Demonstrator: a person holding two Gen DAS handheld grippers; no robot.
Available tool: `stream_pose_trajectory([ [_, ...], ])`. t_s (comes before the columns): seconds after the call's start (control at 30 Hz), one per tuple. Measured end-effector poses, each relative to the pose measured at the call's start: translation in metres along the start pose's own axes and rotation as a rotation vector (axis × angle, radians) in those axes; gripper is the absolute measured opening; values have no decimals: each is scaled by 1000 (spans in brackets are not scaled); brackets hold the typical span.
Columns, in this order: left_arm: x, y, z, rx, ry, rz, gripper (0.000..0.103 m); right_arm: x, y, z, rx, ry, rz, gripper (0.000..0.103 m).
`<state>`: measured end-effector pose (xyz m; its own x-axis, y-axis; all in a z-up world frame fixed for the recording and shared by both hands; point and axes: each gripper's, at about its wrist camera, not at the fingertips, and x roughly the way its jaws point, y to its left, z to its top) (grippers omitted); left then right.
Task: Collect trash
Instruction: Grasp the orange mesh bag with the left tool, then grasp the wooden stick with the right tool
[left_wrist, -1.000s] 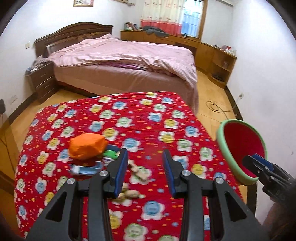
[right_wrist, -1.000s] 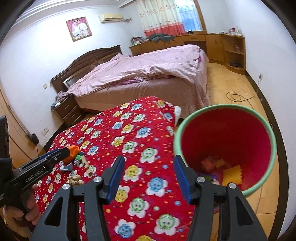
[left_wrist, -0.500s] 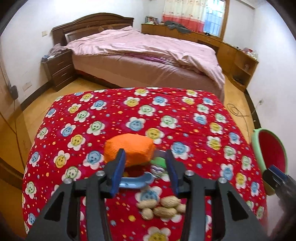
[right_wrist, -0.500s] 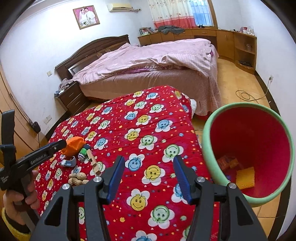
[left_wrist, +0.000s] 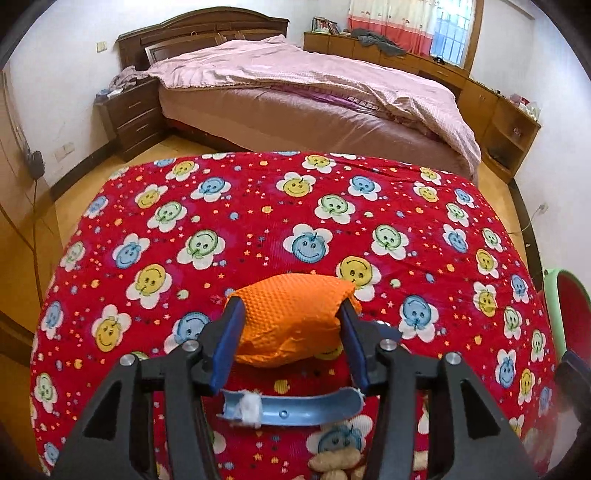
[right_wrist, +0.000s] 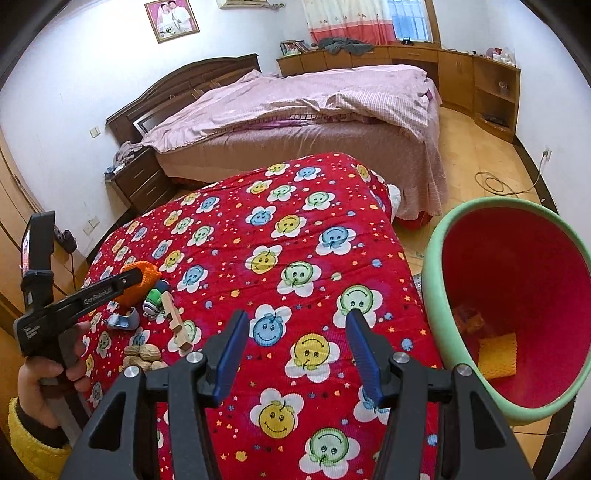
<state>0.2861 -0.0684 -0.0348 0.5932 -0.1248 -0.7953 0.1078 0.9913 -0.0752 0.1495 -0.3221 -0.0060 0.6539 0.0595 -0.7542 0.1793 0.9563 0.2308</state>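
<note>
Trash pickup partly done; left gripper (left_wrist: 291, 332) poised around the orange sponge (left_wrist: 295, 321).

The left jaws have just been opening and now straddle the sponge on the red quilt (left_wrist: 258, 206), pads beside it, no squeeze evident. The right gripper (right_wrist: 293, 354) stands apart and empty. The red bin (right_wrist: 517, 295) already holds a yellow piece and other scraps. A blue fragment (left_wrist: 295, 408), peanuts (right_wrist: 142, 356), a wooden stick (right_wrist: 177, 325) and a green item (right_wrist: 155, 297) remain. The left tool's side reads "GenRobot.AI".
</note>
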Motion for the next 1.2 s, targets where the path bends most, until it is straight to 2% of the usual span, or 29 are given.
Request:
stream_pose_trajectory([
  [0.2, 7, 2, 0, -8, -6, 1, 51, 6, 4, 1, -10, 12, 0, 58],
  [0.27, 8, 3, -1, -11, -10, -5, 41, 6, 6, 1, -16, 13, 2, 58],
  [0.43, 5, 5, -3, -14, -9, -28, 25, 9, 13, 1, -35, 19, 6, 58],
  [0.53, -3, 8, -5, -23, -14, -43, 21, 9, 20, 2, -50, 21, 11, 58],
  [0.7, -27, 19, -8, -47, -52, -53, 20, 13, 33, 3, -79, 25, 29, 58],
  [0.87, -53, 32, -14, -64, -97, -30, 20, 20, 52, 3, -118, 38, 56, 58],
  [1.03, -68, 47, -23, -89, -109, -8, 20, 35, 76, 0, -170, 70, 96, 57],
  [1.2, -72, 59, -34, -105, -101, 29, 20, 51, 100, -5, -228, 99, 115, 47],
])
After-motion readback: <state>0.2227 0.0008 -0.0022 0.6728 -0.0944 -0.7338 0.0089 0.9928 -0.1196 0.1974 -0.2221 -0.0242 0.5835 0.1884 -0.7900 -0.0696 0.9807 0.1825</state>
